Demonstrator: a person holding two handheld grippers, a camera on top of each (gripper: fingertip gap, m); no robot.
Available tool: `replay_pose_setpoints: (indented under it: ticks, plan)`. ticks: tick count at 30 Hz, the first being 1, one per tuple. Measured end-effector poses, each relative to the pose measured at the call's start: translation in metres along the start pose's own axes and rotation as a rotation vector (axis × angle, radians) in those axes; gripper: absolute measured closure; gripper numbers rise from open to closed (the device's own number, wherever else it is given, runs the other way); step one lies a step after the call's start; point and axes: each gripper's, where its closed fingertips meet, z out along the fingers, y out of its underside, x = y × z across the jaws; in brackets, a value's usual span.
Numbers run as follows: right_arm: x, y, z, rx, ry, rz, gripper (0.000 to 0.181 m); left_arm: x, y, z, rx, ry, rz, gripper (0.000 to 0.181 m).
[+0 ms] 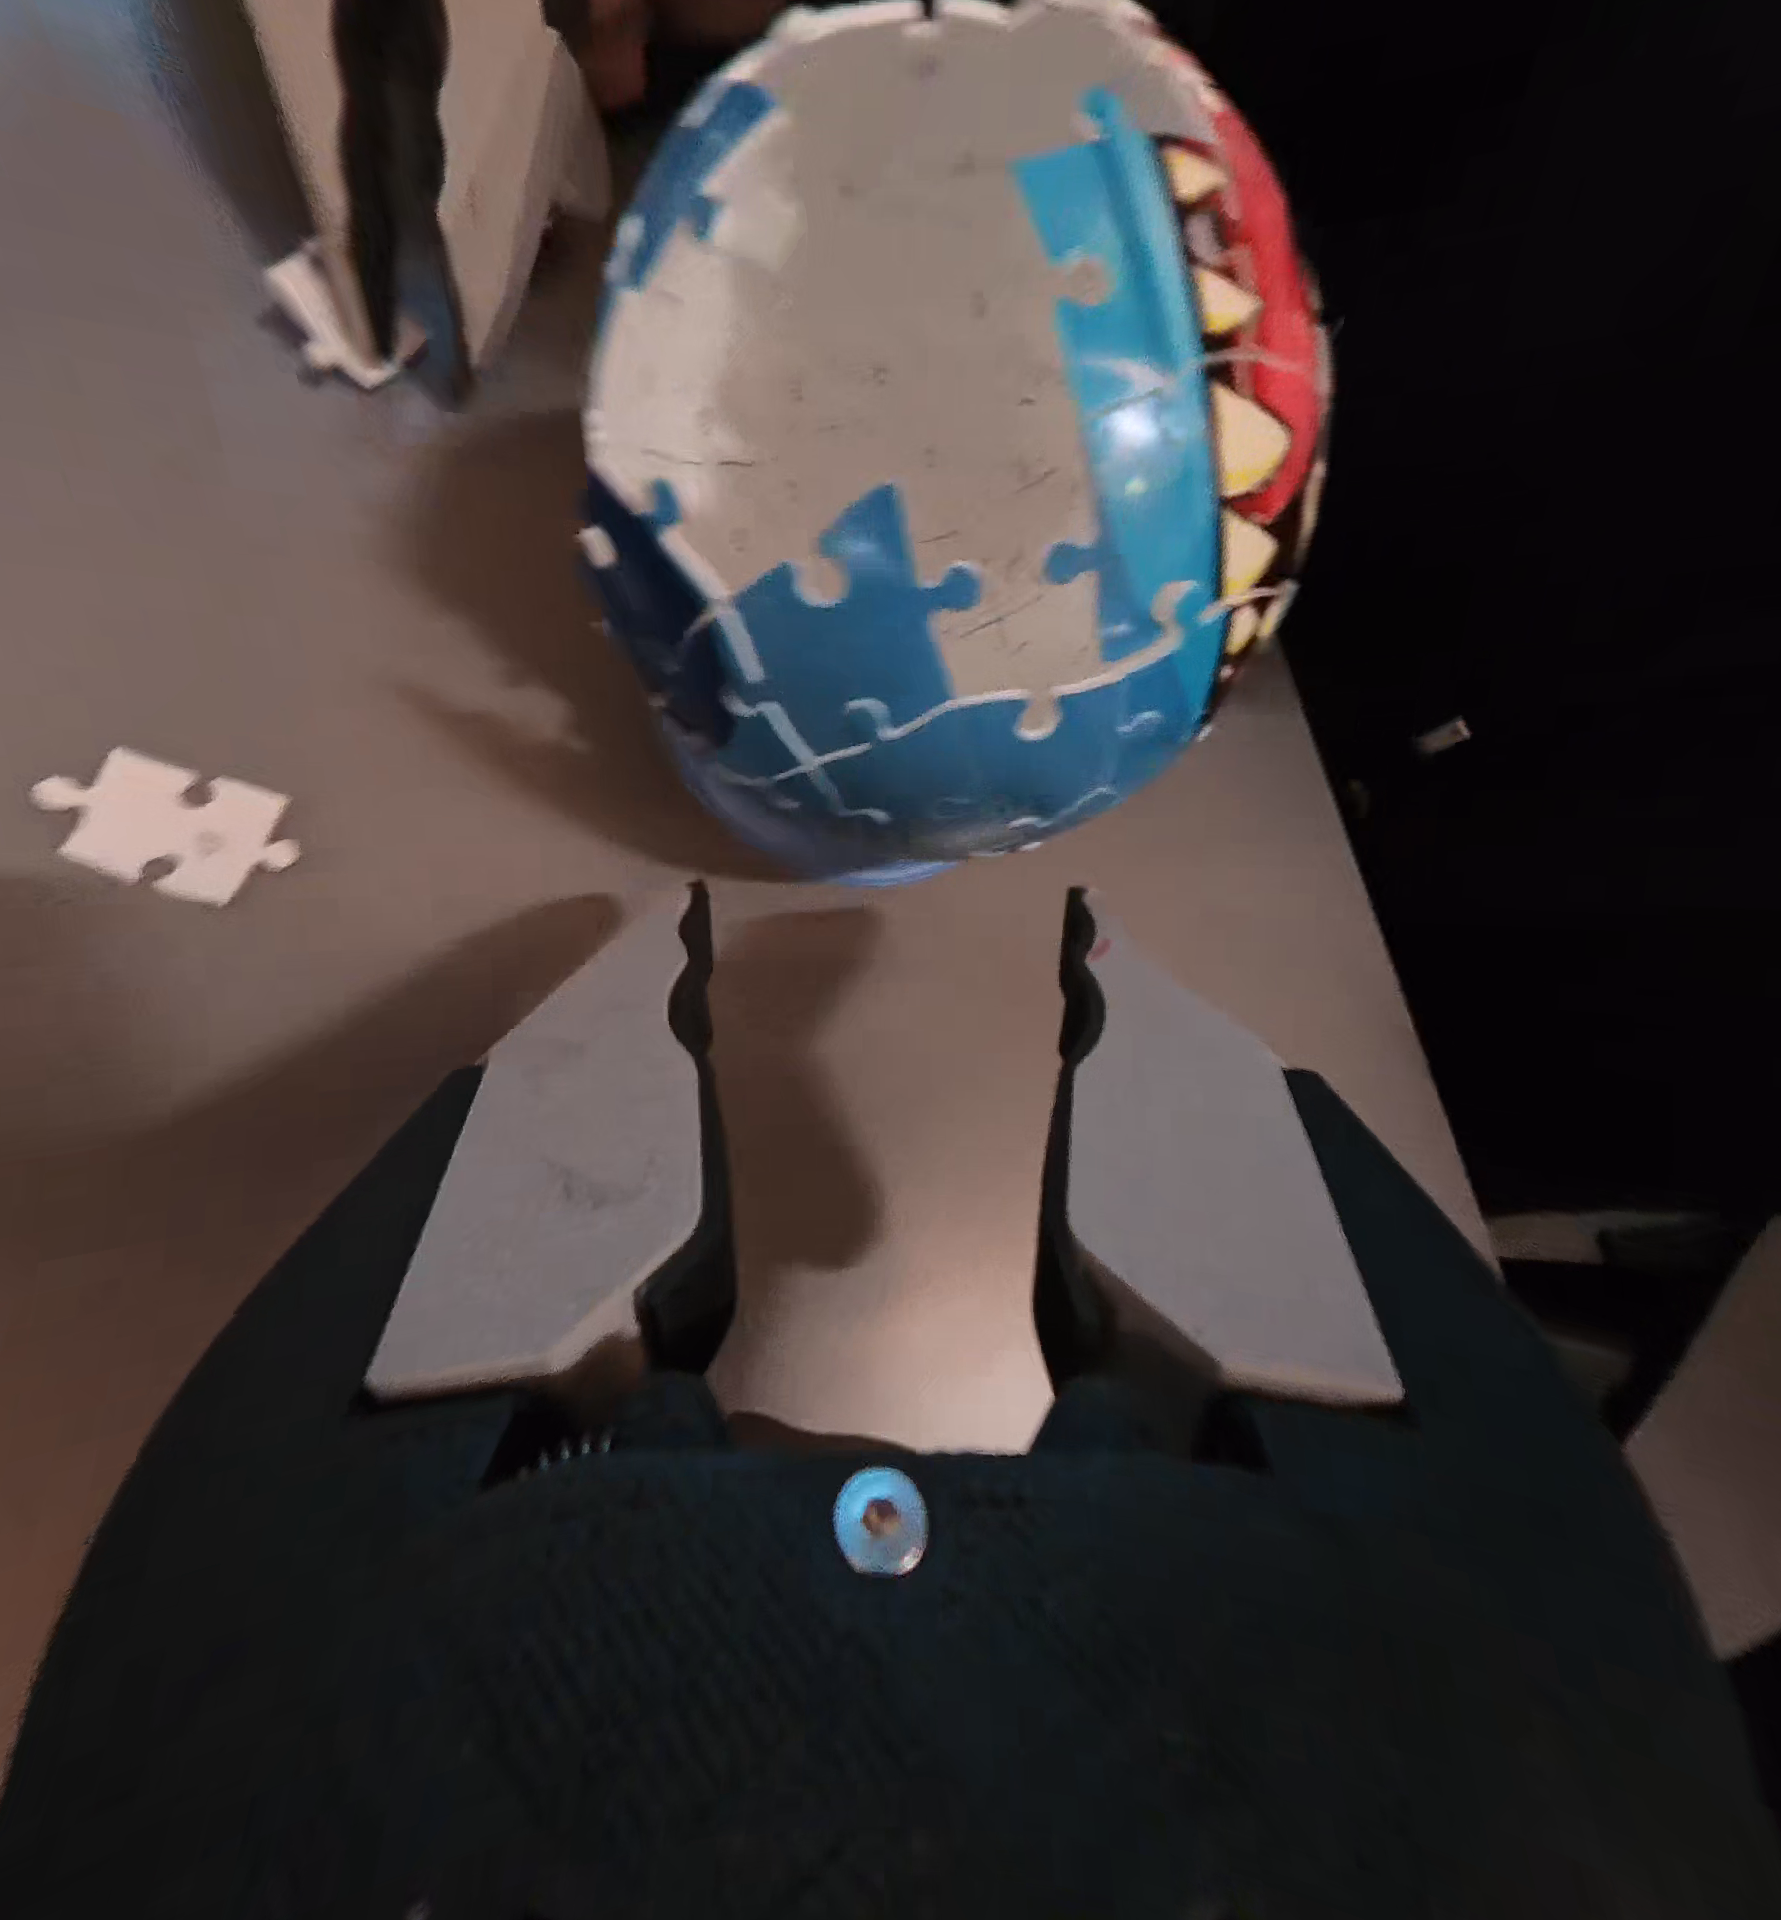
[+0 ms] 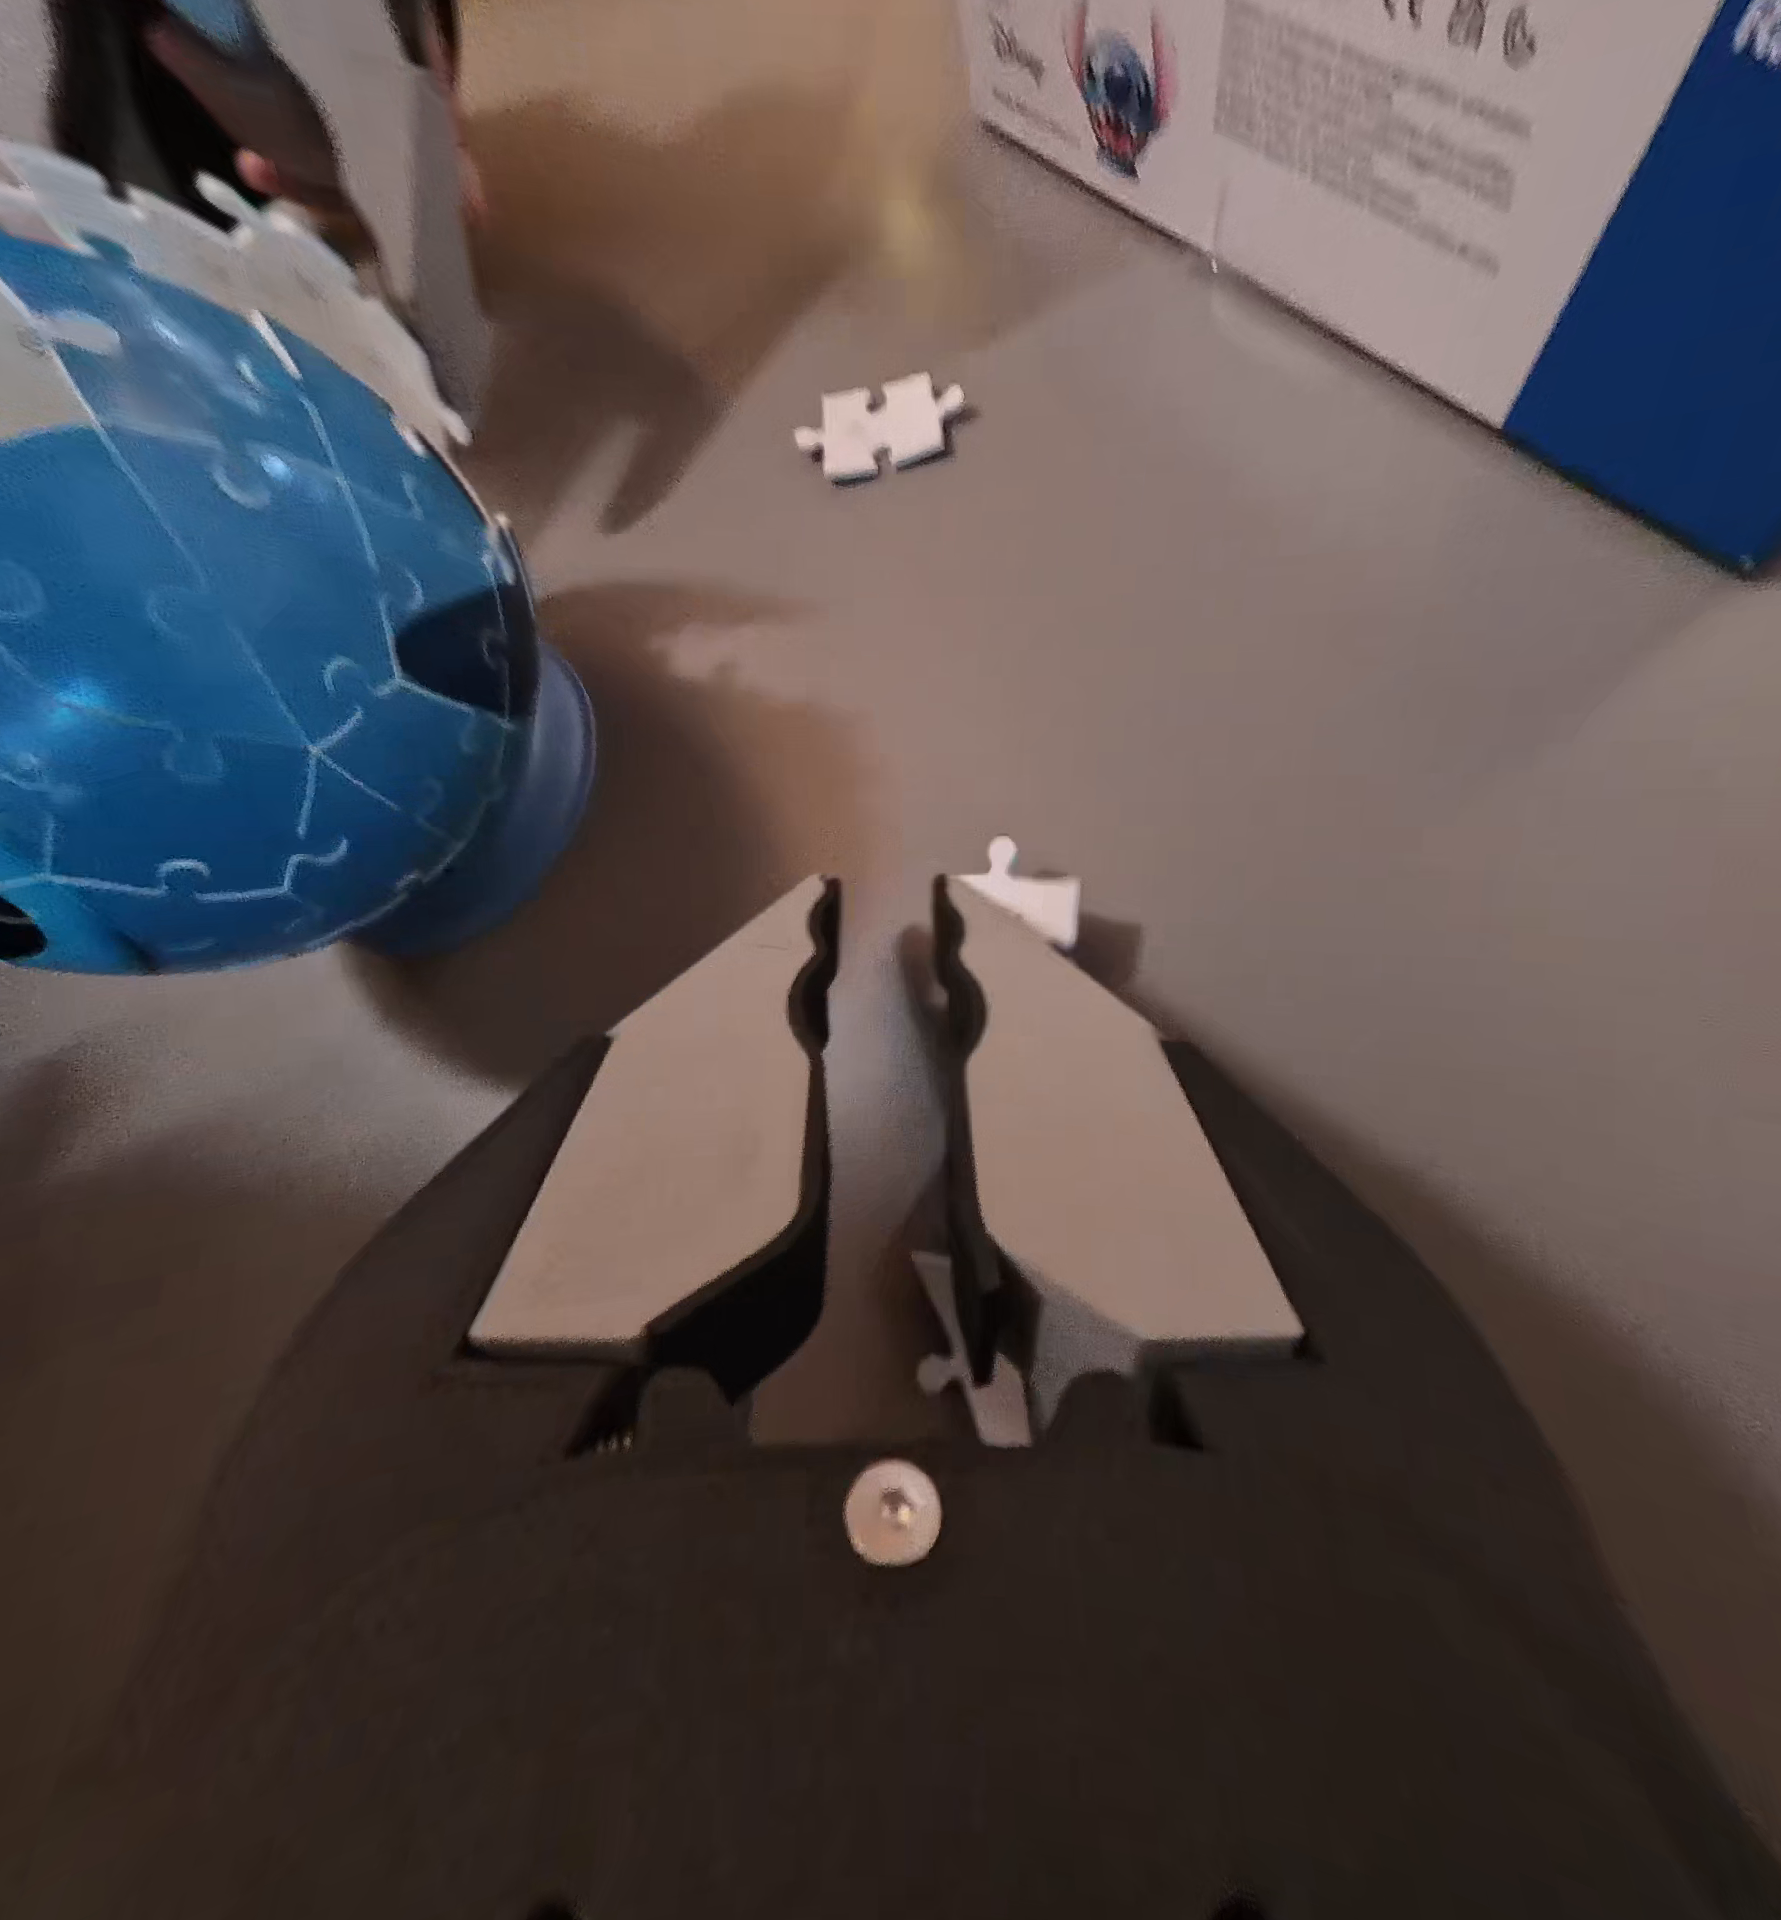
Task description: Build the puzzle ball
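blue and unprinted grey puzzle pieces make up the puzzle ball (image 1: pixel 927 447), which fills the 12 o'clock area of the left wrist view and sits on a grey table (image 1: pixel 242 582), near the table's edge at 3 o'clock. a strip of red with pale yellow teeth shapes curves down the ball's right side. the left gripper (image 1: pixel 884 902) points at the ball from 6 o'clock, its jaws well apart and holding nothing, tips just short of the ball's underside. a loose white puzzle piece (image 1: pixel 171 823) lies flat at 9 o'clock. in the right wrist view the ball (image 2: pixel 190 665) sits at 9 o'clock on a blue stand (image 2: pixel 543 790). the right gripper (image 2: pixel 886 894) has its jaws slightly apart over bare table, with a small white piece (image 2: pixel 1033 894) just beside the right fingertip at 1 o'clock. two joined white pieces (image 2: pixel 881 428) lie at 12 o'clock, and a white and blue box (image 2: pixel 1488 208) stands at 2 o'clock.
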Motion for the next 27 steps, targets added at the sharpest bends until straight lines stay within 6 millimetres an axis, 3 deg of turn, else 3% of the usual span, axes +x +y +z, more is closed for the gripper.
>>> replay_pose_setpoints:
  ticks: [3, 6, 8, 10, 13, 15, 18, 20, 24, 27]
  plan:
    - [-0.017, -0.004, -0.024, 0.055, 0.058, 0.010, 0.139, 0.011, 0.001, 0.010, -0.019, -0.035, 0.036, 0.102]
    - [-0.072, -0.011, -0.052, 0.180, -0.004, -0.017, 0.130, 0.024, -0.004, 0.015, 0.020, -0.047, 0.029, 0.099]
    - [-0.103, -0.001, -0.060, 0.191, -0.013, -0.052, 0.123, 0.030, -0.003, 0.017, 0.041, -0.089, 0.034, 0.095]
    - [-0.123, 0.013, -0.061, 0.173, 0.025, -0.084, 0.122, 0.039, -0.003, 0.019, 0.072, -0.114, 0.036, 0.091]
    - [-0.133, 0.035, -0.057, 0.109, 0.098, -0.119, 0.121, 0.066, -0.006, 0.021, 0.130, -0.096, 0.046, 0.100]
    - [-0.130, 0.046, -0.055, 0.076, 0.153, -0.131, 0.121, 0.091, -0.013, 0.025, 0.196, -0.047, 0.060, 0.111]
    - [-0.135, 0.045, -0.054, 0.124, 0.136, -0.090, 0.122, 0.115, -0.006, 0.034, 0.171, -0.070, 0.095, 0.109]
    - [-0.146, 0.038, -0.056, 0.187, 0.095, -0.061, 0.121, 0.102, 0.004, 0.033, 0.122, -0.198, 0.073, 0.100]
    - [-0.175, 0.018, -0.051, 0.312, 0.039, -0.065, 0.116, 0.041, -0.001, 0.015, 0.126, -0.473, -0.067, 0.100]
    - [-0.175, 0.003, -0.048, 0.374, 0.152, -0.093, 0.116, 0.012, -0.004, 0.018, 0.100, -0.517, -0.103, 0.088]
